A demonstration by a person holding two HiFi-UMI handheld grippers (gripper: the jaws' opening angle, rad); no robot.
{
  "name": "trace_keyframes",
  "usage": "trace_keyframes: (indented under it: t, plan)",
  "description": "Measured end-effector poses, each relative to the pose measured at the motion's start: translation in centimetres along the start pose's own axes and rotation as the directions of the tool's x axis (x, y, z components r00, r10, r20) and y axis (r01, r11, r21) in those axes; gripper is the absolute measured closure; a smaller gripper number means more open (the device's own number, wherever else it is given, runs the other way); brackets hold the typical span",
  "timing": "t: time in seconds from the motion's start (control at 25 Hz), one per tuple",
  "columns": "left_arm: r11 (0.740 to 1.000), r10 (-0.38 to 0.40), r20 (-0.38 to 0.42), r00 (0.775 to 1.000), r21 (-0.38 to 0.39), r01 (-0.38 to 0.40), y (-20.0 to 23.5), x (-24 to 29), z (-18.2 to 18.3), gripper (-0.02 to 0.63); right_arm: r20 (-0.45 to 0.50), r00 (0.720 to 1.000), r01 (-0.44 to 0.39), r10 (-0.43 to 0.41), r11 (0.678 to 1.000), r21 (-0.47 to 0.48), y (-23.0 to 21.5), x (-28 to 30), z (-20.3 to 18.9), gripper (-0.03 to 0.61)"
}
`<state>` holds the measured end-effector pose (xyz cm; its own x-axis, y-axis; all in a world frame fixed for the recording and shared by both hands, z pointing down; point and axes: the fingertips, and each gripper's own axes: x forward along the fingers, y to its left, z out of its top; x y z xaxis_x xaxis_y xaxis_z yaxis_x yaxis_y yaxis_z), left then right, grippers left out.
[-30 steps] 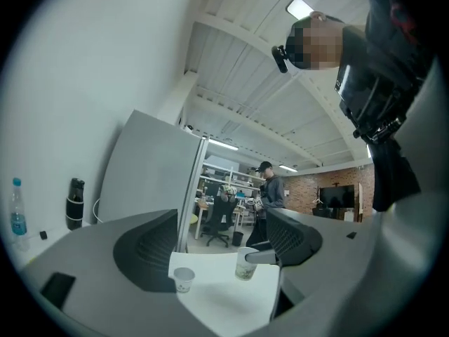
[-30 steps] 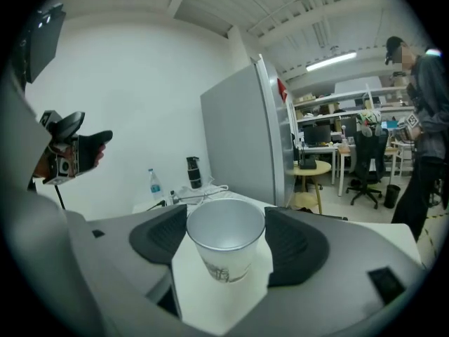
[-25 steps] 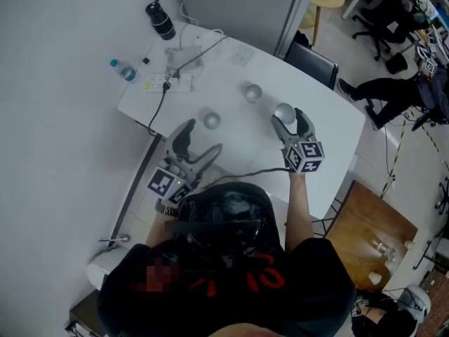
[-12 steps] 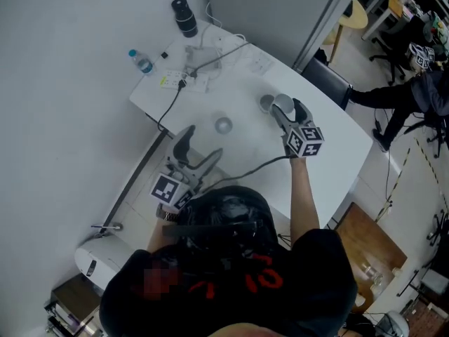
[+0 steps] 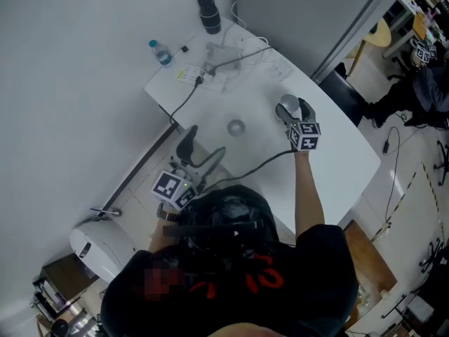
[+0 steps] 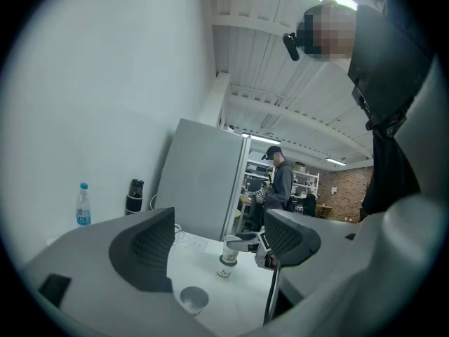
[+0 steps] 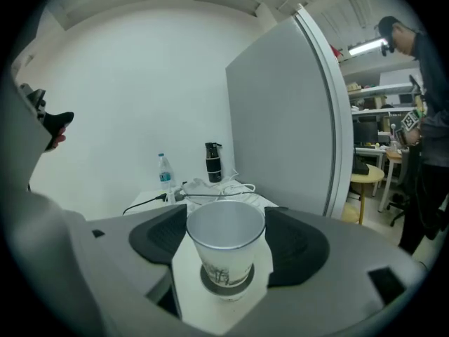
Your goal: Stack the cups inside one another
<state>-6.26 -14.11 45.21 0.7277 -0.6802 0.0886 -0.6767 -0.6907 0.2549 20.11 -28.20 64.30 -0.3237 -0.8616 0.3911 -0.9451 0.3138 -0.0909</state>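
Observation:
My right gripper (image 5: 292, 109) is shut on a white paper cup (image 7: 224, 243), upright between its pads. Right under it sits a second cup (image 7: 229, 283) on the white table (image 5: 330, 153); the held cup's base sits in or just above its rim, and I cannot tell if they touch. The left gripper view shows this pair (image 6: 226, 256) with the right gripper (image 6: 254, 243) beside it. A third cup (image 5: 236, 127) stands alone nearer the table's middle, seen low between my left jaws (image 6: 194, 300). My left gripper (image 5: 200, 149) is open and holds nothing, near the table's front left edge.
A water bottle (image 5: 162, 53), a black flask (image 5: 209, 12) and a power strip with cables (image 5: 210, 72) crowd the far left corner. A grey partition stands behind the table, a black chair (image 5: 347, 93) at its right end. A person (image 6: 279, 181) stands far off.
My right gripper has carried its cup leftward and down, from beside the far cup to directly over it. The left gripper has shifted a little. The lone cup has stayed put.

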Motion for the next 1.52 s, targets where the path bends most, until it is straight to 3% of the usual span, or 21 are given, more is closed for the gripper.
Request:
trace_keyframes:
  t: [0.16, 0.44, 0.56, 0.64, 0.72, 0.84, 1.08, 1.28, 1.52]
  plan:
    - [0.999, 0.037, -0.02, 0.999, -0.037, -0.037, 0.7, -0.2, -0.1, 0.235, -0.033, 0.999, 0.003, -0.002, 1.0, 0.011, -0.4, 1.4, -1.4, 0.216]
    - [0.996, 0.09, -0.063, 0.994, -0.011, -0.091, 1.2, 0.3, -0.7, 0.249, -0.084, 0.996, -0.003, 0.005, 1.0, 0.023, -0.2, 2.4, -3.9, 0.216]
    - [0.995, 0.091, -0.038, 0.995, -0.024, -0.092, 1.6, 0.2, -0.2, 0.299, -0.106, 0.994, -0.013, 0.017, 0.999, 0.035, -0.1, 2.5, -4.9, 0.209]
    - [0.997, 0.079, -0.04, 0.996, -0.012, -0.08, 1.4, 0.2, 0.1, 0.365, -0.111, 0.994, -0.014, 0.02, 0.999, 0.047, -0.2, 2.1, -5.2, 0.191]
    - [0.998, 0.055, -0.035, 0.998, 0.004, -0.055, 1.2, 0.3, 0.5, 0.364, -0.11, 0.994, -0.02, 0.027, 0.998, 0.064, -0.1, 1.6, -5.3, 0.167]
    - [0.999, 0.043, -0.002, 0.999, 0.012, -0.043, 1.3, 0.2, 1.4, 0.365, -0.08, 0.997, -0.015, 0.022, 0.997, 0.077, 0.5, 0.5, -4.7, 0.167]
    - [0.999, 0.014, 0.015, 1.0, 0.034, -0.015, 0.6, -0.5, 1.8, 0.451, 0.012, 1.0, -0.017, 0.016, 0.996, 0.083, 3.0, -3.5, -2.3, 0.169]
    - [0.999, 0.03, 0.008, 1.0, 0.032, -0.03, 1.0, -1.2, 1.5, 0.589, 0.069, 0.997, -0.028, 0.025, 0.999, 0.043, 4.6, -6.7, 0.4, 0.206]
    - [1.0, 0.015, 0.03, 0.999, 0.006, -0.015, 1.2, -1.3, 1.8, 0.614, 0.154, 0.988, -0.001, -0.003, 1.0, 0.022, 5.5, -11.0, 4.1, 0.205]
